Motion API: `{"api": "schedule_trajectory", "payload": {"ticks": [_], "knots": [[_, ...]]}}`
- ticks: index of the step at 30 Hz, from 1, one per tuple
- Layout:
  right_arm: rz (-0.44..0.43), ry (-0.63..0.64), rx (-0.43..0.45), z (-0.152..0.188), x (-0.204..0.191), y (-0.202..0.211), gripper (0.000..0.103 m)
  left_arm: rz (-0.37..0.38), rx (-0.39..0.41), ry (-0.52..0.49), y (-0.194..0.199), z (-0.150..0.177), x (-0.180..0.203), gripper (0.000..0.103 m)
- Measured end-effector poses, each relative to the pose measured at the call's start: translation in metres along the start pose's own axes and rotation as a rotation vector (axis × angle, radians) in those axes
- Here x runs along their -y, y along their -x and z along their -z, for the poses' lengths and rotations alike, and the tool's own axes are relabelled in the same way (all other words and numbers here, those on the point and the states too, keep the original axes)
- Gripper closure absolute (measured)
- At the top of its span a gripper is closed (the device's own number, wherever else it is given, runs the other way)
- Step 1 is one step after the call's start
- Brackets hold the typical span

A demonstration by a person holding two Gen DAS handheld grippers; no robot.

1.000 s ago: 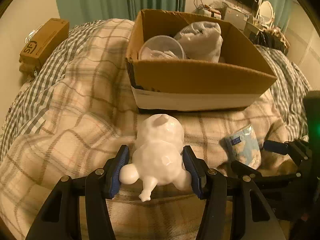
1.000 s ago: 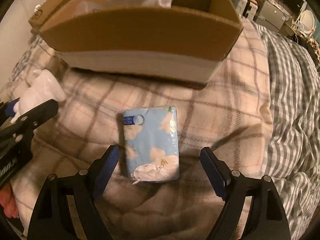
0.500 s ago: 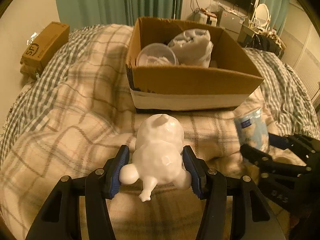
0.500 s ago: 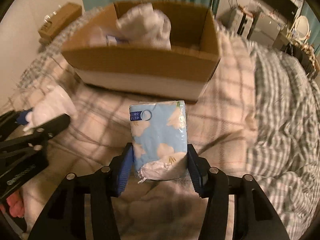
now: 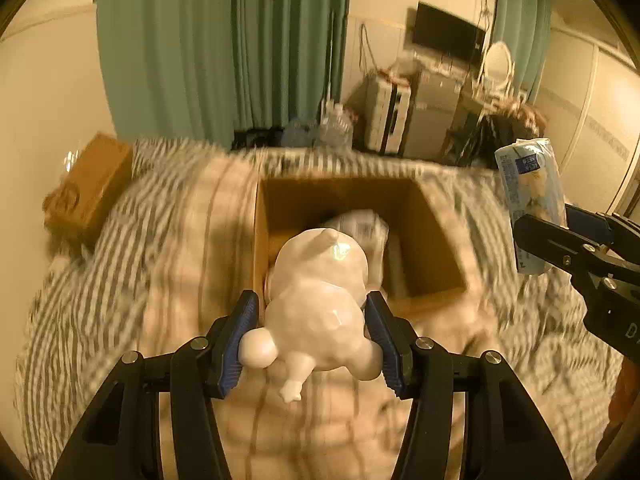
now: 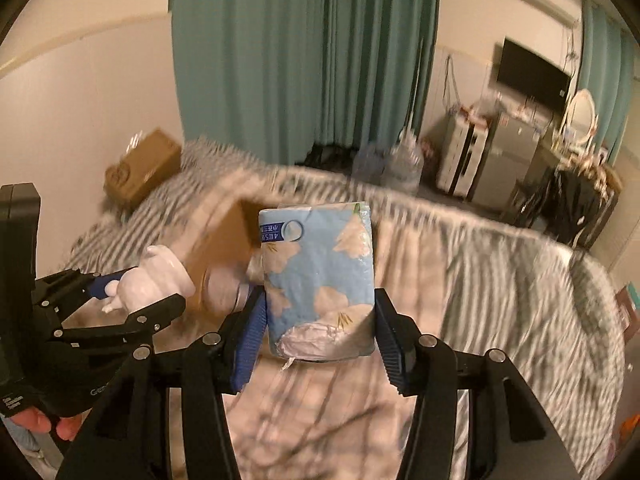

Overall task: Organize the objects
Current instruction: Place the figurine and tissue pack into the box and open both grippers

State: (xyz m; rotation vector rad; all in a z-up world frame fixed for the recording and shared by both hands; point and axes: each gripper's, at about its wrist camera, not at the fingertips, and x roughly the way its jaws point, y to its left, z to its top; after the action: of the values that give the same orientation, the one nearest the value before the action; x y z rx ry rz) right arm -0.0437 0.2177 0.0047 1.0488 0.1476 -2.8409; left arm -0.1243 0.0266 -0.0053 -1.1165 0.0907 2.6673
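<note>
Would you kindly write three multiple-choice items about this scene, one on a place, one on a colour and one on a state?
1. Where is the open cardboard box?
A. on the checked bedspread
B. on the floor
C. on a shelf

2. What colour are the curtains?
A. red
B. teal green
C. white

3. What do the right tongs hold?
A. nothing
B. a cup
C. the blue tissue pack

Answers:
1. A, bedspread surrounds the box.
2. B, teal folds hang behind the bed.
3. C, the pack sits clamped between both pads, while the left tongs grip the white figurine.
</note>
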Motion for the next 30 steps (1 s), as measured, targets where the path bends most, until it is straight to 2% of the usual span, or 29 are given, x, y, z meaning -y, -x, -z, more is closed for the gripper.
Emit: {"api": "schedule_trajectory", "payload": {"ticks": [5, 10, 15, 21, 25, 26, 27, 28, 29, 30], "knots": [[0.021, -0.009, 0.057, -0.047, 0.009, -0.006, 0.052, -0.009, 0.081, 0.002, -0.007, -0.055, 0.001, 0.046], [0.011, -0.04, 0.065, -0.07, 0.02, -0.037, 0.052, -0.007, 0.09, -0.005, -0.034, -0.082, 0.002, 0.046], [-0.017, -0.075, 0.026, -0.066, 0.028, -0.082, 0.052, -0.016, 0.045, -0.048, -0.078, -0.078, 0.009, 0.046], [-0.041, -0.102, -0.054, -0.042, 0.033, -0.135, 0.052, -0.025, -0.046, -0.053, -0.131, -0.063, 0.01, 0.046], [-0.046, -0.135, -0.067, -0.032, 0.042, -0.151, 0.049, -0.031, -0.062, -0.046, -0.142, -0.055, 0.012, 0.043], [-0.05, -0.138, -0.074, -0.031, 0.044, -0.153, 0.041, -0.034, -0.068, -0.046, -0.143, -0.054, 0.011, 0.037], [-0.044, -0.14, -0.071, -0.031, 0.044, -0.153, 0.035, -0.044, -0.071, -0.044, -0.143, -0.053, 0.011, 0.025], [-0.03, -0.147, -0.055, -0.03, 0.046, -0.15, 0.028, -0.056, -0.067, -0.041, -0.141, -0.053, 0.011, 0.019], [-0.028, -0.152, -0.046, -0.03, 0.047, -0.148, 0.027, -0.067, -0.056, -0.036, -0.137, -0.053, 0.011, 0.013], [-0.032, -0.159, -0.038, -0.031, 0.048, -0.144, 0.027, -0.068, -0.045, -0.035, -0.132, -0.054, 0.013, 0.013]]}}
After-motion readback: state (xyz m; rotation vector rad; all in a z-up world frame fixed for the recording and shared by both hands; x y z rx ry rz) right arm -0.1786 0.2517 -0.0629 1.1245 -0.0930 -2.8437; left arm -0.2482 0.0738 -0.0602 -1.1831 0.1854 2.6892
